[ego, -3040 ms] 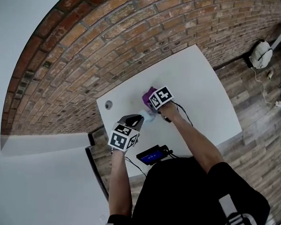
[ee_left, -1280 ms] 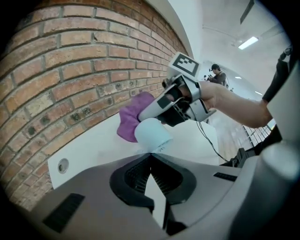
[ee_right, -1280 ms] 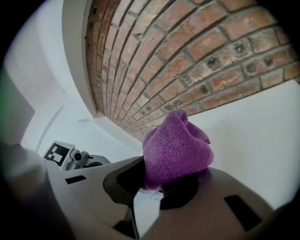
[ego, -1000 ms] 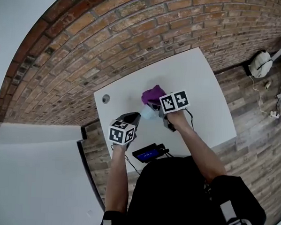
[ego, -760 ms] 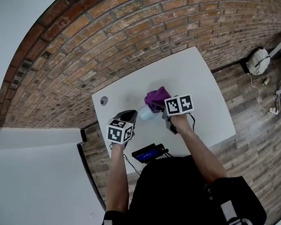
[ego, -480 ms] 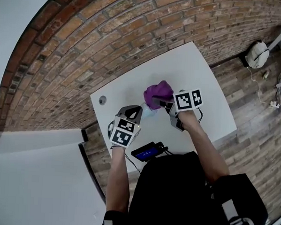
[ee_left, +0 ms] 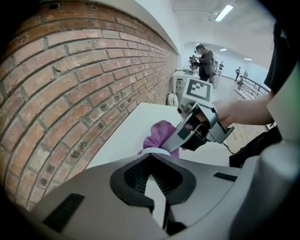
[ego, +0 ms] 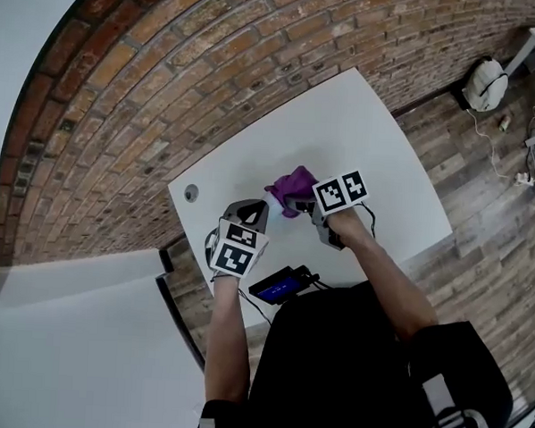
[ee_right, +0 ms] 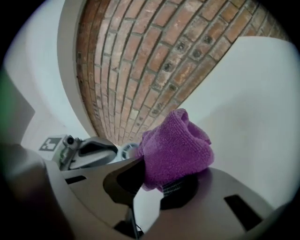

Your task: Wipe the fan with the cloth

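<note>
A small, round, pale plastic fan (ee_right: 127,151) is held clear above the white worktop (ego: 370,125). It is pinched at the tips of the left tool (ego: 257,213), whose jaws are drawn almost together. A crumpled purple terry cloth (ee_right: 176,145) is clamped in the right tool (ego: 297,204) and is pressed close against the fan.

With so slight a pinch, the fan could be twisted or pushed out of the grip if too much wiping pressure is applied. The cloth's loops could also be snagged on the guard.

The worktop is set against a red brick wall (ego: 168,69) and pierced by a round cable hole (ego: 191,193). A black device (ego: 281,287) lies at its near edge, and wooden plank flooring (ego: 484,184) is seen beyond.
</note>
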`<action>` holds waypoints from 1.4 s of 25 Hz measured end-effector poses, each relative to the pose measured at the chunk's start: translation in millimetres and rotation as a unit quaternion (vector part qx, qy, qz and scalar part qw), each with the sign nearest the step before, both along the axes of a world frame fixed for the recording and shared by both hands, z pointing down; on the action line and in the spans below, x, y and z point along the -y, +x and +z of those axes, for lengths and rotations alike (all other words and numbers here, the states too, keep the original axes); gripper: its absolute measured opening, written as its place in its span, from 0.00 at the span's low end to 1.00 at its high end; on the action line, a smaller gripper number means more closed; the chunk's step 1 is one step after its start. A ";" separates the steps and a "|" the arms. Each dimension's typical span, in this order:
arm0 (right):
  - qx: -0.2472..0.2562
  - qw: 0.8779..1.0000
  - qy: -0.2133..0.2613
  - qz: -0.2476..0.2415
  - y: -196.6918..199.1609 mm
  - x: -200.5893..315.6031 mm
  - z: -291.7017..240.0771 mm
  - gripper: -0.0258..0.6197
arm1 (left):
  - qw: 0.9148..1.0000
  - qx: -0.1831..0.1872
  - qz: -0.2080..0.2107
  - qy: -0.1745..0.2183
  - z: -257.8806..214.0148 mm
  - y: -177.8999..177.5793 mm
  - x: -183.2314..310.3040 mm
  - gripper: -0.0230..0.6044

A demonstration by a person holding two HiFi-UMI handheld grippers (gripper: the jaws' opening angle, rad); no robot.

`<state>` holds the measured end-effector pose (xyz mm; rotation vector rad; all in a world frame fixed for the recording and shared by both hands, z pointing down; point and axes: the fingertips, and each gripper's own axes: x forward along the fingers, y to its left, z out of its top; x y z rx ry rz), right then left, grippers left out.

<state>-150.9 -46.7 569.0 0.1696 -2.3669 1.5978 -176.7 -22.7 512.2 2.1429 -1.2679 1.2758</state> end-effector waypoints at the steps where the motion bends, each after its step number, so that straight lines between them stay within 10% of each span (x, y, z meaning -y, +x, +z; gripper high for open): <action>1: -0.018 1.000 -0.005 -0.011 1.8 -6.2 14.4 0.15 | 1.000 -0.003 -0.003 0.002 0.0 -0.5 -0.5 0.05; 5: -0.050 0.999 -0.015 0.000 14.7 -8.9 38.0 0.15 | 1.000 -0.017 -0.014 0.007 -0.3 -1.2 -0.6 0.05; 12: 0.121 0.992 0.015 0.027 0.2 19.7 -67.9 0.14 | 1.000 -0.022 -0.019 0.004 -2.0 0.0 -0.8 0.05; 24: 0.008 0.999 -0.032 0.026 4.0 3.1 19.3 0.15 | 0.999 -0.038 -0.028 0.004 -2.1 2.2 -0.8 0.05; 35: 0.130 0.989 0.064 0.002 -2.6 8.9 -91.0 0.14 | 0.999 -0.041 -0.029 0.005 -2.8 2.2 -0.3 0.05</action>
